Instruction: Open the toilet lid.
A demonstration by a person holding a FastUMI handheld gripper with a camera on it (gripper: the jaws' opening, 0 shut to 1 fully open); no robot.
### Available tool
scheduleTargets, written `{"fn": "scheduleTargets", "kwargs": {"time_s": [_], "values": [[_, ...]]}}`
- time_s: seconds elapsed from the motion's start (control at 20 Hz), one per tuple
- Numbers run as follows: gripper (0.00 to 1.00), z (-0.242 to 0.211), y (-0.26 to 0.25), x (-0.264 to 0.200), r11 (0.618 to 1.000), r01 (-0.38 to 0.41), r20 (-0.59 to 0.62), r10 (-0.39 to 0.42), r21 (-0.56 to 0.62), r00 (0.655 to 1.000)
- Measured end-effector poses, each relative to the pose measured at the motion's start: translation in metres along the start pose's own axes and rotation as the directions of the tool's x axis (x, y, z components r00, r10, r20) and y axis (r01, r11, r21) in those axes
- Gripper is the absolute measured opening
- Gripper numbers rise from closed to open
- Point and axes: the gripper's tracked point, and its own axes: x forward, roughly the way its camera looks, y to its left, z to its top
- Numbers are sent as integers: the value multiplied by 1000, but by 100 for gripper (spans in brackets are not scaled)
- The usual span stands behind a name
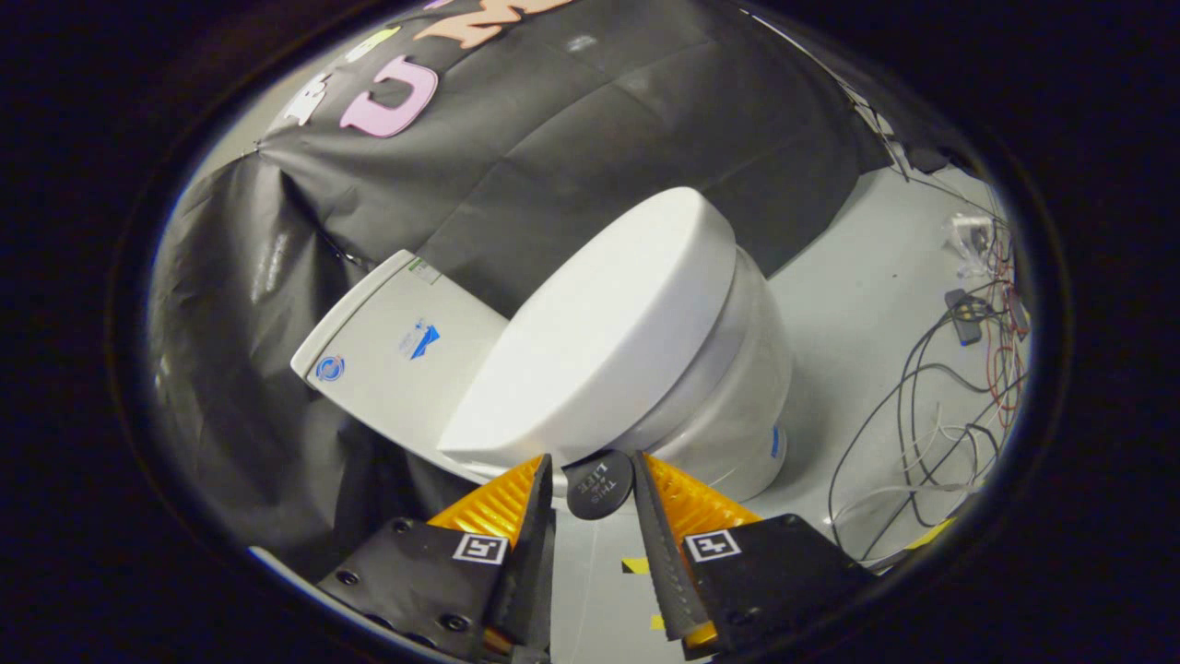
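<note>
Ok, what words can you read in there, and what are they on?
"THIS": on the round tab between the open fingers; its second word is too unclear to read.
Stickers on the tank: too small to read.
Sticker on the bowl: too blurred.

I see a smooth, glossy toilet lid (604,318) over a shiny ceramic-looking bowl (737,406). My gripper (595,480) stands open, its fingers' (530,544) inner faces ribbed, beside a dark matt round tab (597,484). The floor (857,304) looks smooth and matt.
</note>
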Motion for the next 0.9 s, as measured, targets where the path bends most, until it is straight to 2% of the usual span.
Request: {"fn": "scheduleTargets", "kwargs": {"time_s": [0.05,0.1,0.25,0.35,0.5,0.65,0.7,0.75,0.9], "values": [[51,-4,0,2,1000,-5,-12,5,2,1000],[48,-4,-7,12,1000,31,-17,-31,4,999],[40,-4,-5,8,997,1,-6,0,75,1000],[35,-4,-5,11,999,9,-11,-9,50,1000],[35,-3,-5,9,999,19,-12,-19,31,1000],[35,1,-1,6,992,1,9,-3,124,1000],[35,2,-2,14,988,15,45,-22,152,999],[29,-2,-1,9,983,14,22,-19,184,1000],[13,3,0,9,951,55,82,-84,304,993]]}}
